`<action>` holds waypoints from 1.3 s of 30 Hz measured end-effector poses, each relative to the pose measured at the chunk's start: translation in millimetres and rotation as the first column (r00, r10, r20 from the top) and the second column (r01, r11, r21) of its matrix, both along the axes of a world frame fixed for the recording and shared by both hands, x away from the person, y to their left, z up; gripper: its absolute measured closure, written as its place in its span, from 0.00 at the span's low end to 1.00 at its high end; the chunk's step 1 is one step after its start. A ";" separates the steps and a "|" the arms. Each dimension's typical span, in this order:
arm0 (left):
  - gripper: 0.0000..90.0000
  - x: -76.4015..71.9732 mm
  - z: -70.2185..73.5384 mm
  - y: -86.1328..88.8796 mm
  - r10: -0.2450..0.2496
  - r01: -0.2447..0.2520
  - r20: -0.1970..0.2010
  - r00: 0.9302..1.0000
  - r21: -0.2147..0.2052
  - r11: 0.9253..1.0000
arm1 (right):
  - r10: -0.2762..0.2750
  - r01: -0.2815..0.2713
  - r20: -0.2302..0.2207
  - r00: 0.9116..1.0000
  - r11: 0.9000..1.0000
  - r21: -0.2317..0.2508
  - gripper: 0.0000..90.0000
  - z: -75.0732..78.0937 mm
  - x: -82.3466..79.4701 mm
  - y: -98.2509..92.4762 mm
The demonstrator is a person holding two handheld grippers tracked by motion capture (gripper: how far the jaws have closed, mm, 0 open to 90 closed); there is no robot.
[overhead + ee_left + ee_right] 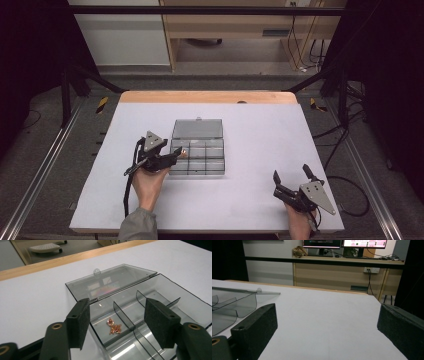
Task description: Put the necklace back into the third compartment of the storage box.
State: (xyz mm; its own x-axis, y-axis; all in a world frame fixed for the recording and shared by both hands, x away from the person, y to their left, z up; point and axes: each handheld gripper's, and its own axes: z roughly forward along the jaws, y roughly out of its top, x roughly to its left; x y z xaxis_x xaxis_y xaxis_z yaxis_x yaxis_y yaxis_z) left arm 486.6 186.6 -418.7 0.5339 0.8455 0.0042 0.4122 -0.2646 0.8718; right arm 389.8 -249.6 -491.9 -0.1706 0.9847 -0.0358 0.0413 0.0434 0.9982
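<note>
A smoky clear plastic organiser box (197, 158) lies mid-table with its lid (197, 129) folded flat behind it. Dividers split it into several compartments. A small pile of copper-coloured bits (114, 327) rests in the near-left compartment, seen as an orange speck (184, 152) in the high view. My left gripper (176, 153) hovers at the box's left edge, open, its jaws framing the copper bits with nothing between them (116, 322). My right gripper (291, 176) rests near the table's front right, open and empty (327, 330), far from the box (229, 307).
The white table top (260, 140) has a wooden strip (207, 96) along its far edge. Black frame posts and cables stand on the floor at both sides. A wooden cabinet with monitors (342, 243) stands beyond the table.
</note>
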 end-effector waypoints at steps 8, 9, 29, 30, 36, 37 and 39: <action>0.25 -13.8 2.6 18.6 0.014 -0.011 0.041 0.999 -0.054 0.998 | -0.001 0.001 0.001 1.000 1.000 0.002 0.04 0.0 -0.2 0.0; 0.23 -18.5 2.7 25.0 0.020 -0.017 0.054 0.998 -0.062 0.998 | -0.001 0.001 0.001 1.000 1.000 0.002 0.04 0.0 -0.1 0.0; 0.04 -63.6 -4.7 74.1 0.109 -0.086 0.262 0.959 -0.099 0.991 | -0.003 0.003 0.007 1.000 1.000 -0.001 0.04 -0.2 -0.7 0.2; 0.03 -65.5 -6.3 76.3 0.114 -0.089 0.276 0.954 -0.102 0.991 | -0.003 0.003 0.007 1.000 1.000 -0.002 0.04 -0.2 -0.9 0.2; 0.03 -75.2 -19.6 88.2 0.124 -0.098 0.310 0.942 -0.097 0.990 | -0.004 0.004 0.010 1.000 1.000 -0.003 0.04 -0.3 -0.9 0.1; 0.03 -75.2 -19.6 88.2 0.124 -0.098 0.310 0.942 -0.097 0.990 | -0.004 0.004 0.010 1.000 1.000 -0.003 0.04 -0.3 -0.9 0.1; 0.03 -78.1 -25.2 93.1 0.137 -0.102 0.321 0.937 -0.123 0.987 | -0.005 0.005 0.010 1.000 1.000 -0.003 0.04 -0.3 -0.9 0.2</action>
